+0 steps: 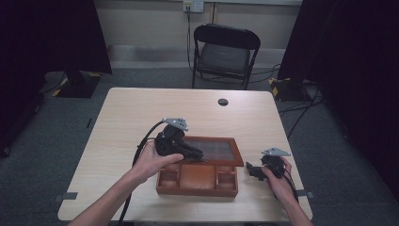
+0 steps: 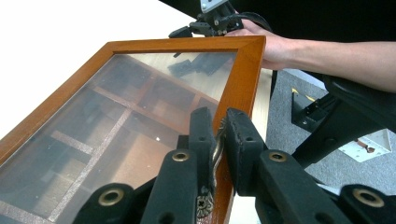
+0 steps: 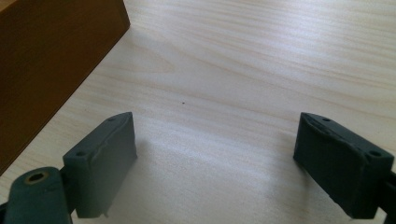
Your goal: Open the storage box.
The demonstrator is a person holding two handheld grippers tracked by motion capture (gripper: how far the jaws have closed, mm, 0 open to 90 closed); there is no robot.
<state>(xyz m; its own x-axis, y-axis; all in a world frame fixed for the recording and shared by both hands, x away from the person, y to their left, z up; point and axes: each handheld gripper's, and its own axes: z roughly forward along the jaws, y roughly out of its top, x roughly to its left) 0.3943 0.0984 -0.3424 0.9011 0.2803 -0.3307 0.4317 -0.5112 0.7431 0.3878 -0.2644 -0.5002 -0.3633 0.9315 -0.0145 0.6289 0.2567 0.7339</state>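
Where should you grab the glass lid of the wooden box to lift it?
Grab the small metal clasp on the front edge of the lid, coming from the person's side. The hinges look to be at the far side, so the front swings up. The left gripper is already shut on that clasp.

No text, label, brand, number or sign can be read anywhere.

Left tool [image 1: 200, 155]: black body, grey three-cornered top plate, black cable; brass-ringed jaw screws; right tool [image 1: 250, 170] alike; forearms bare.
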